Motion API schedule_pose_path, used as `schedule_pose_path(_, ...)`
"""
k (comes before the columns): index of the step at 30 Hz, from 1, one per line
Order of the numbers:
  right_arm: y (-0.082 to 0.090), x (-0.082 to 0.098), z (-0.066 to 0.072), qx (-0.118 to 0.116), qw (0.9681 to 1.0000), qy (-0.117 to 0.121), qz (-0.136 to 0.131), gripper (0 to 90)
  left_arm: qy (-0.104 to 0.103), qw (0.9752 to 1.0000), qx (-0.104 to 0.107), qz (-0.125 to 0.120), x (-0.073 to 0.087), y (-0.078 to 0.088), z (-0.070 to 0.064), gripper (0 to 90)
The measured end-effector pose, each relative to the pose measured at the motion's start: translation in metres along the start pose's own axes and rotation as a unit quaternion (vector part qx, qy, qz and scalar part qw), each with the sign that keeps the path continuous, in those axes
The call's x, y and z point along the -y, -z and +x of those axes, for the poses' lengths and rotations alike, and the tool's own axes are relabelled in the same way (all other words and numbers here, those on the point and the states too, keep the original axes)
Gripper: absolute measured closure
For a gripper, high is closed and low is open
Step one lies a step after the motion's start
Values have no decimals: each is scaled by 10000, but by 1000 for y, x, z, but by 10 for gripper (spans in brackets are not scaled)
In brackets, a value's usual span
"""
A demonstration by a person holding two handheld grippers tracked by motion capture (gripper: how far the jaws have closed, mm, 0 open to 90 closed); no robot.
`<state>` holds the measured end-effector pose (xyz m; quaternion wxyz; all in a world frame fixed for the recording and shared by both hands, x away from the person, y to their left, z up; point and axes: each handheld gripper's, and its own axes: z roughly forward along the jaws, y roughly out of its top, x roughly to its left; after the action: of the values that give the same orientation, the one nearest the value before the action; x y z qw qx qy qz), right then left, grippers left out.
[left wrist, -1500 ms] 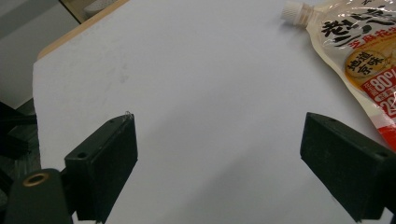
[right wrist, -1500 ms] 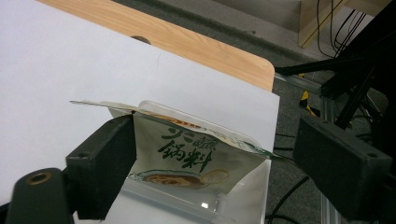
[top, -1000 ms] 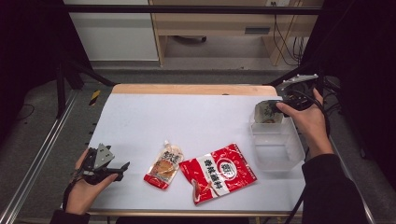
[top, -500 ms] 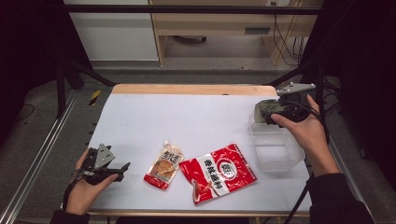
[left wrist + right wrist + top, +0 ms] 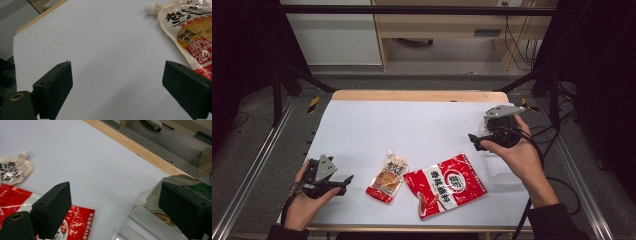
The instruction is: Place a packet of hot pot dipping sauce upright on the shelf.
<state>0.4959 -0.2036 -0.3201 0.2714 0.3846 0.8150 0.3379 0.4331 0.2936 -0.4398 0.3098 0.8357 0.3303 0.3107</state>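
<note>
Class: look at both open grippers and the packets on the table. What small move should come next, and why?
Probably the right gripper, jaws open and empty above the clear container, should move toward the red packet, which lies flat close by; a packet already stands in the container.

The worktop (image 5: 422,125) is white, with a bare wooden strip along its far edge. Near the front edge lie two packets just beside each other: a small spouted pouch (image 5: 387,177) to the left and a larger red bag (image 5: 446,185) to its right. At the right edge sits a clear plastic box (image 5: 502,167) holding a packet (image 5: 175,182).
</note>
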Motion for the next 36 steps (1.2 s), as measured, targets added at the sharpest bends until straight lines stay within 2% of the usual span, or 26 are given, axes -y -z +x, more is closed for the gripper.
schedule_pose_path(10,-18,-4,41,-400,9991,122,9,146,45,9999,65,-68,-2,-1,-4,80)
schedule_pose_path(15,-27,-5,56,-569,9982,196,32,161,147,9996,160,-159,-3,-1,-7,73)
schedule_pose_path(18,-32,-5,65,-675,9974,226,96,169,113,9997,170,-139,-5,-1,-8,52)
schedule_pose_path(23,-43,-5,80,-827,9962,254,126,181,177,9992,283,-215,-7,-2,-12,51)
schedule_pose_path(36,-64,-9,119,-1183,9923,341,108,238,31,9992,377,-152,-14,-6,-25,55)
